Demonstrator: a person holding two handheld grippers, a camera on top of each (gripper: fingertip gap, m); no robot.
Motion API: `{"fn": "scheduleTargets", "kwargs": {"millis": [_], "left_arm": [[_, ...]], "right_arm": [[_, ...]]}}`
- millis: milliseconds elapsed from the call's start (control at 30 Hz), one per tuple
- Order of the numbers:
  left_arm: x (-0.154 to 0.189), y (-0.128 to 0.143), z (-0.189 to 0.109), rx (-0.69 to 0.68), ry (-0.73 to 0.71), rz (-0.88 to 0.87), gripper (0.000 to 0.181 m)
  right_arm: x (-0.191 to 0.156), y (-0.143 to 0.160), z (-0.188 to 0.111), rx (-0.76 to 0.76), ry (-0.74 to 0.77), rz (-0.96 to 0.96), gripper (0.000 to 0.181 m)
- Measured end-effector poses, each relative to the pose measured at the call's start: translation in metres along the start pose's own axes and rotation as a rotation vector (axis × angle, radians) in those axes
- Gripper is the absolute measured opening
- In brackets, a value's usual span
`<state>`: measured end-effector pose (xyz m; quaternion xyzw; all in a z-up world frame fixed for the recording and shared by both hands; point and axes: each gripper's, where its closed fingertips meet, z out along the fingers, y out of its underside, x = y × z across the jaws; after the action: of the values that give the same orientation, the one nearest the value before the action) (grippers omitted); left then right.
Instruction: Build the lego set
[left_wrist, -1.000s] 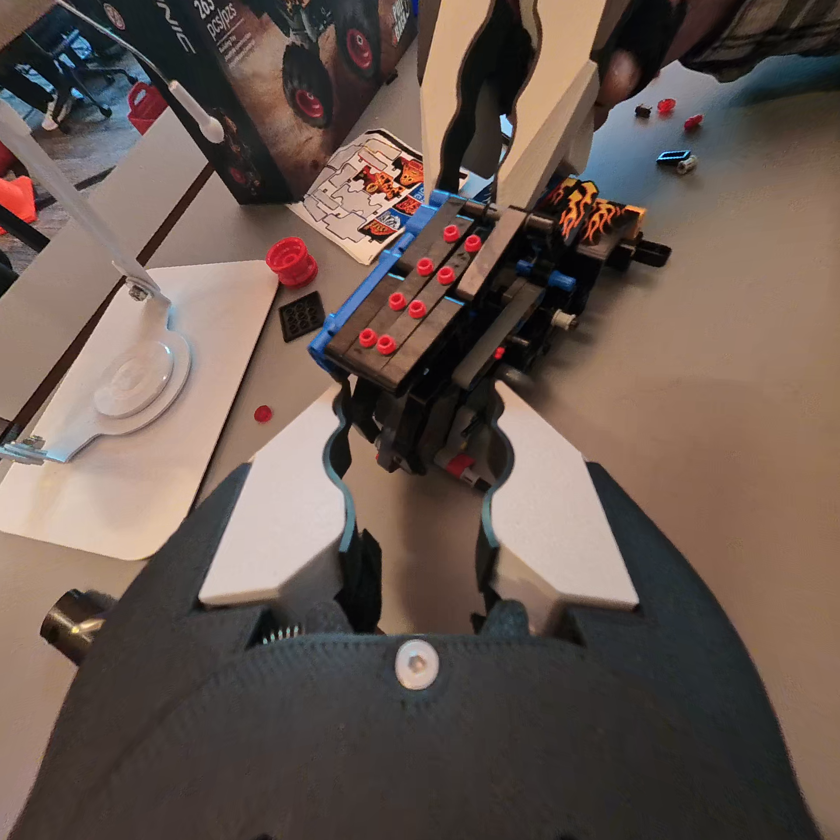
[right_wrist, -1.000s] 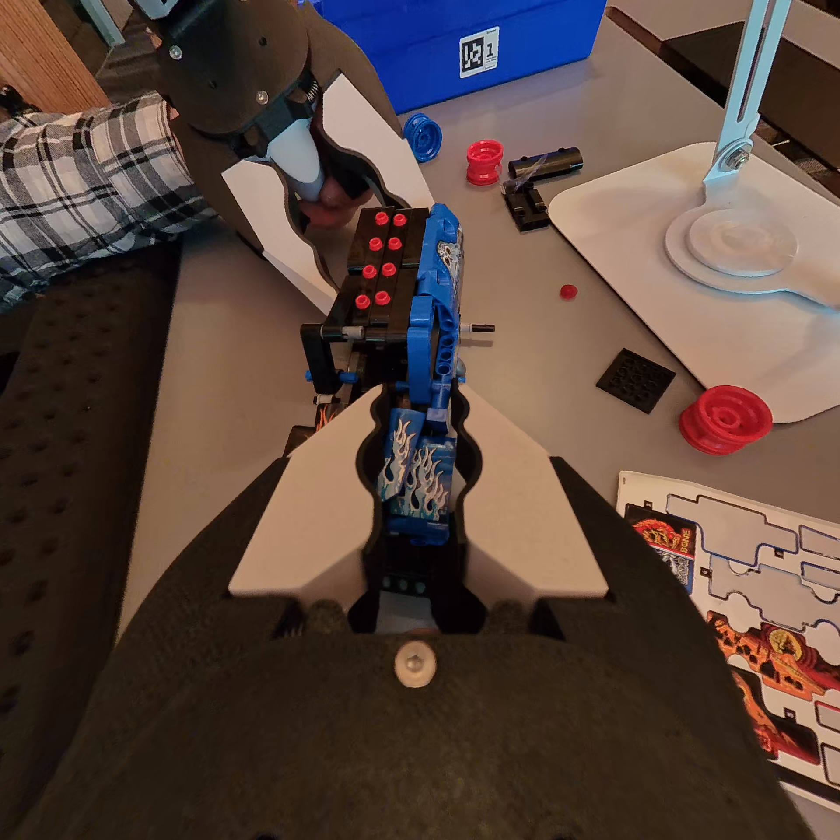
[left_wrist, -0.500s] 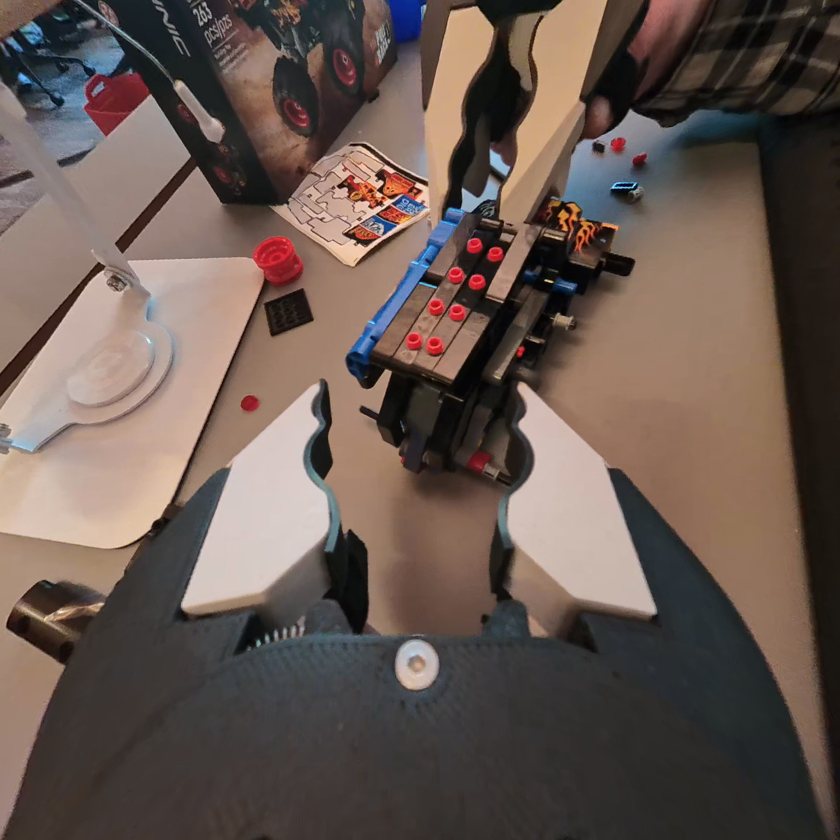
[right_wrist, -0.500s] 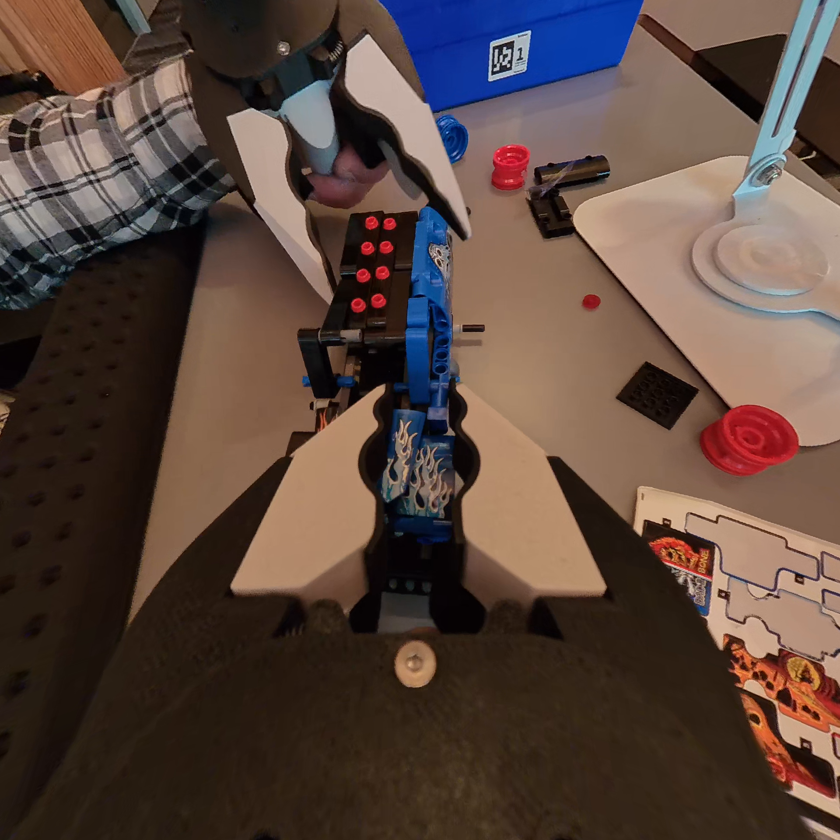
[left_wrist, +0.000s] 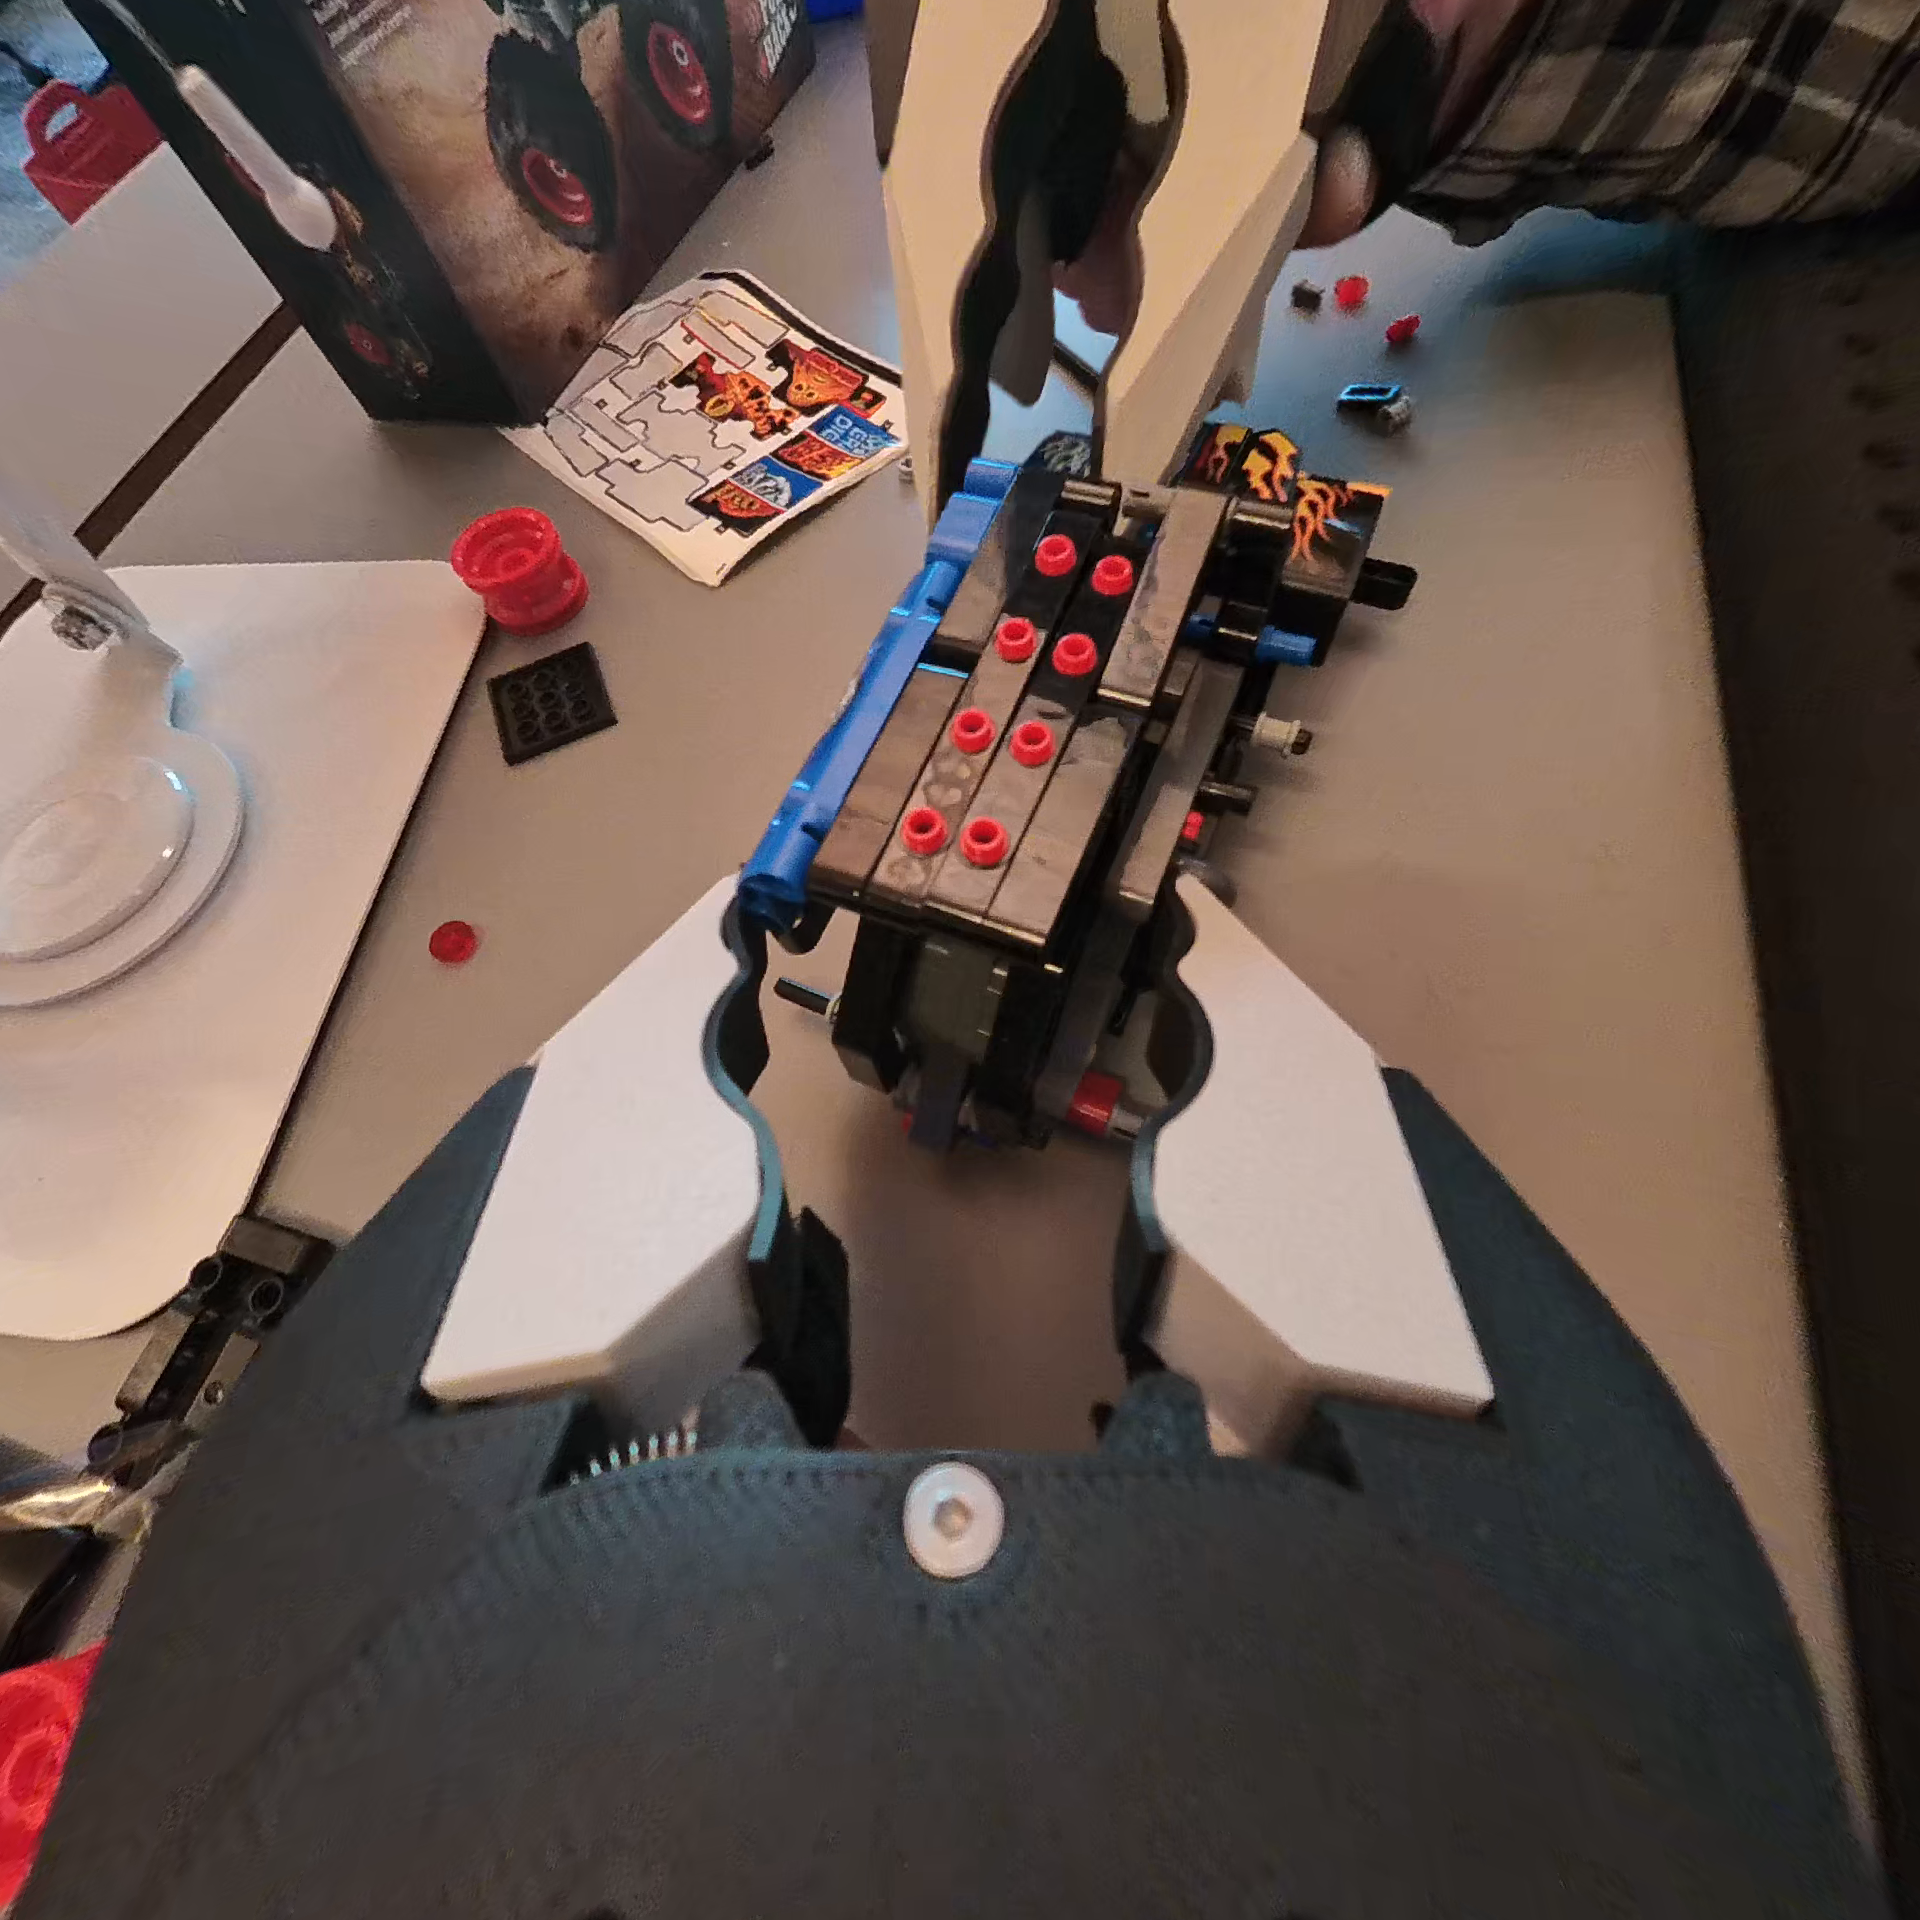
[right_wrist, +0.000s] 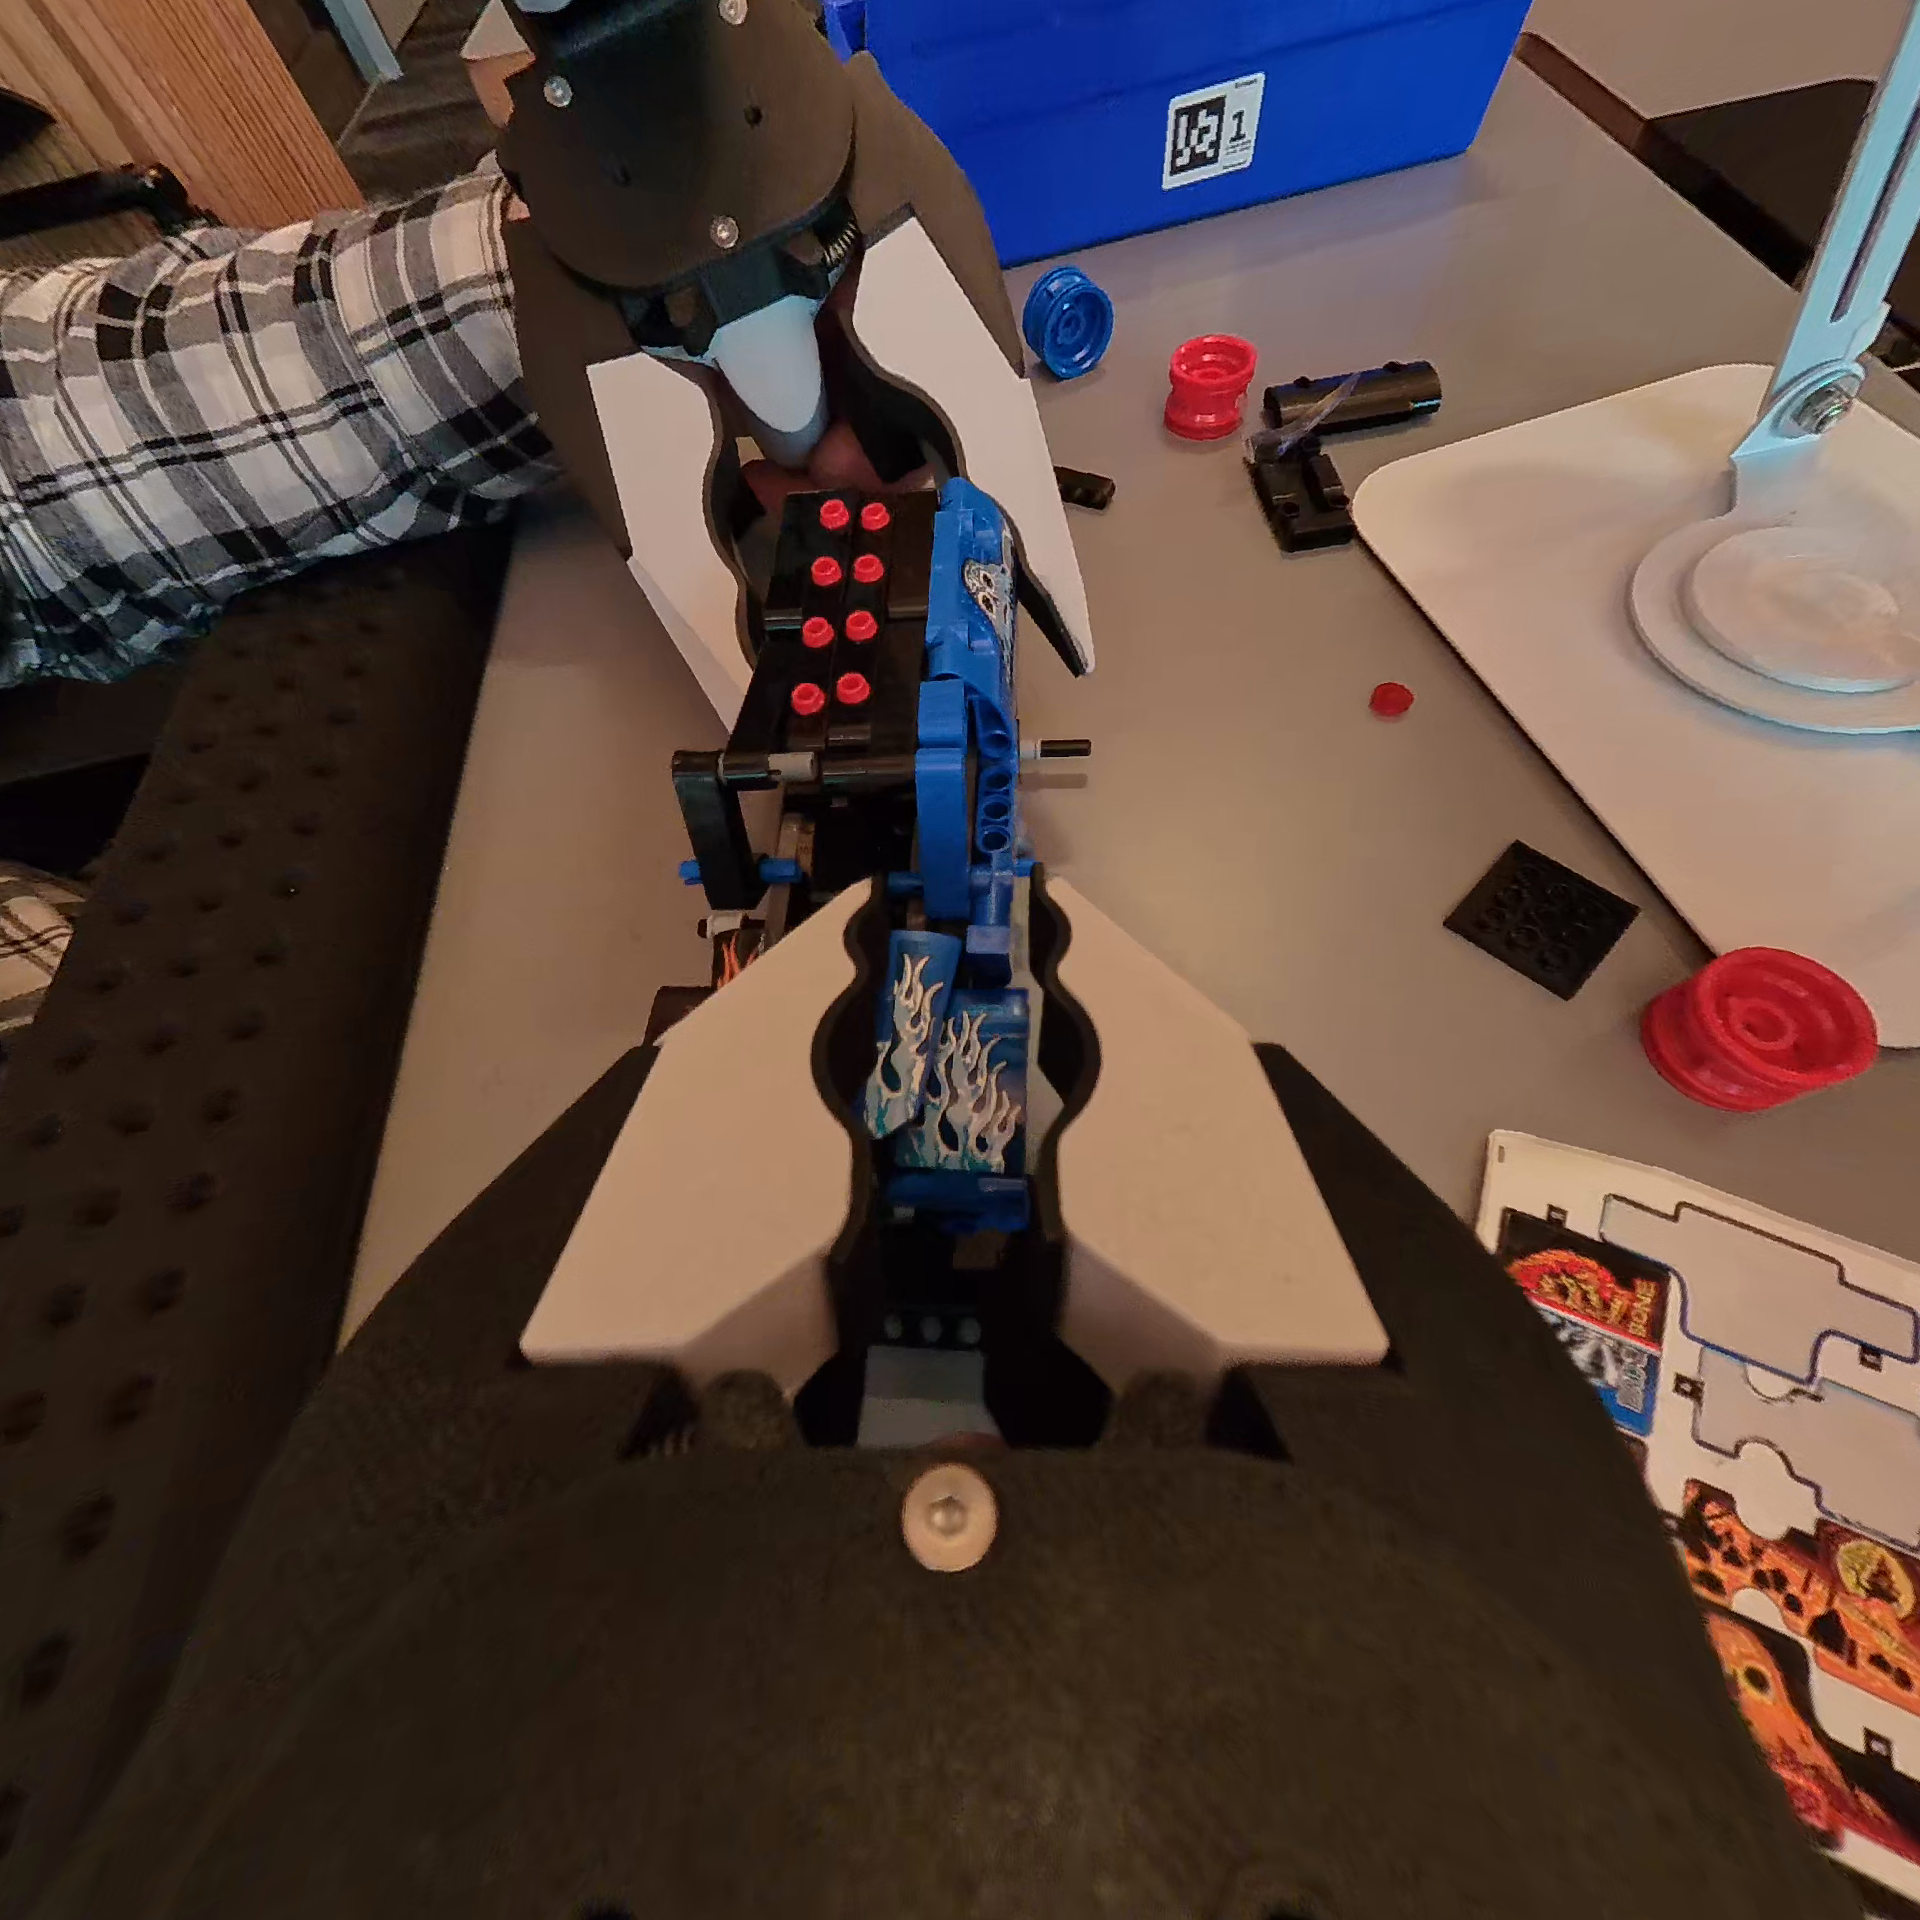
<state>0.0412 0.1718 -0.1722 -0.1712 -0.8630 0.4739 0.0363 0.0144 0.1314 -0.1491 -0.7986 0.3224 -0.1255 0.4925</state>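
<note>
The part-built lego truck (left_wrist: 997, 748), black with red studs, a blue side beam and flame panels, rests on the grey table. It also shows in the right wrist view (right_wrist: 862, 623). My left gripper (left_wrist: 964, 904) is open, and its fingers straddle the truck's near end with the tips beside its two sides. From the right wrist view it (right_wrist: 899, 691) stands over the truck's far end. My right gripper (right_wrist: 956, 888) is shut on the truck's blue flame-panel end. In the left wrist view it (left_wrist: 1029, 483) comes down on the far end.
A red wheel hub (left_wrist: 520, 571), a black square plate (left_wrist: 551, 701), a red stud (left_wrist: 453, 940), a sticker sheet (left_wrist: 717, 416) and the set's box (left_wrist: 468, 156) lie left. A white stand base (right_wrist: 1662, 623), blue bin (right_wrist: 1143, 104), blue hub (right_wrist: 1067, 320) and small parts (left_wrist: 1371, 400) surround. The gap from one gripper's tips to the other's is roughly 6 cm.
My left gripper let go of the truck's end, opened and drew back, then moved forward again to straddle that end. My right gripper has stayed shut on the truck.
</note>
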Motion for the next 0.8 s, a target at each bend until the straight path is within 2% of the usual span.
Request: {"fn": "scheduleTargets", "kwargs": {"millis": [467,633,800], "left_arm": [[-0.025,0.006,-0.011,0.028,-0.050,-0.159,0.072],[-0.033,0.006,-0.013,0.047,-0.049,-0.281,0.072],[-0.036,0.005,-0.012,0.054,-0.039,-0.378,0.072]], "right_arm": [[0.020,-0.009,-0.026,0.058,0.058,0.071,0.033],[0.015,-0.008,-0.024,0.050,0.045,0.052,0.048],[0.018,-0.001,-0.015,-0.008,0.105,-0.020,0.051]]}}
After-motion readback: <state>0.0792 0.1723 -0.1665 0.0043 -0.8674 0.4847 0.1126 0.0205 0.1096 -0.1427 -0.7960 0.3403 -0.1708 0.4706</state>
